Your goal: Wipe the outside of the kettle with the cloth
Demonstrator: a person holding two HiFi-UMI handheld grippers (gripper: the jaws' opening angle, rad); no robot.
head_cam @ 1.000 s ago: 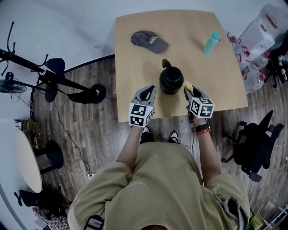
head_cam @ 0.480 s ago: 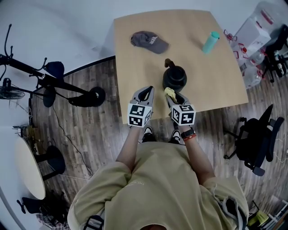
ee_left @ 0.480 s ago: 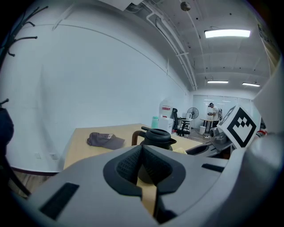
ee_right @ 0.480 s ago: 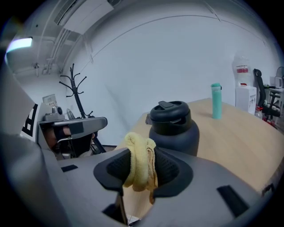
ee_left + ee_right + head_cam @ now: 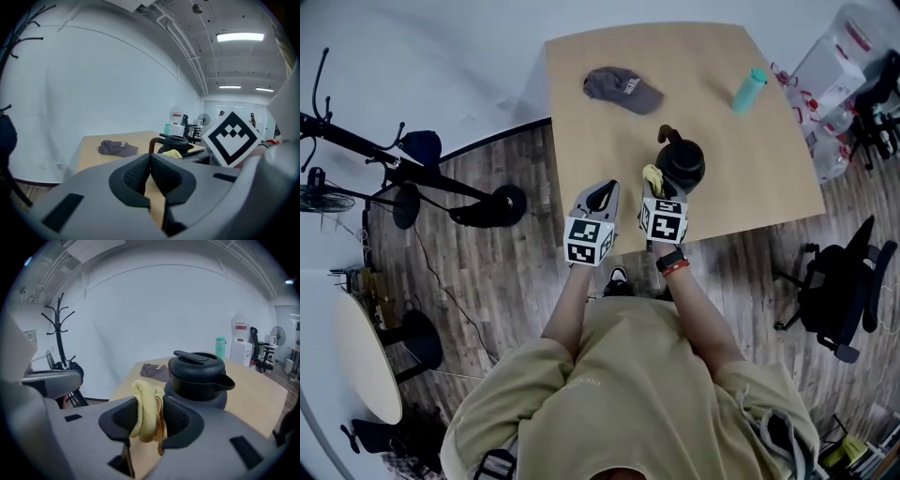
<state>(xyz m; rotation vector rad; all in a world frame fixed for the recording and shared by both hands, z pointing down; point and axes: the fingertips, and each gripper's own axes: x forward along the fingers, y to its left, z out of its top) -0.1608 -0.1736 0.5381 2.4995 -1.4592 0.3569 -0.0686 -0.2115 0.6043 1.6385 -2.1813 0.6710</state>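
A black kettle [image 5: 680, 163] with a brown handle stands near the front of the wooden table [image 5: 609, 103]; it also shows in the right gripper view, kettle [image 5: 199, 377], and in the left gripper view, kettle [image 5: 174, 142]. My right gripper [image 5: 653, 183] is shut on a yellow cloth [image 5: 652, 177], just left of the kettle's side; the folded cloth [image 5: 146, 411] sticks up from between its jaws. My left gripper [image 5: 602, 196] sits at the table's front edge, further left, shut with nothing in it [image 5: 150, 173].
A grey cap [image 5: 623, 89] lies at the table's back left and a teal bottle [image 5: 748, 90] at the back right. An office chair [image 5: 830, 300] stands right of the table, a coat stand [image 5: 403, 169] lies on the wood floor at left, and clear boxes [image 5: 853, 56] stand at far right.
My right gripper with the yellow cloth has swung from the kettle's right side round its front to its left side. The left gripper has stayed put.
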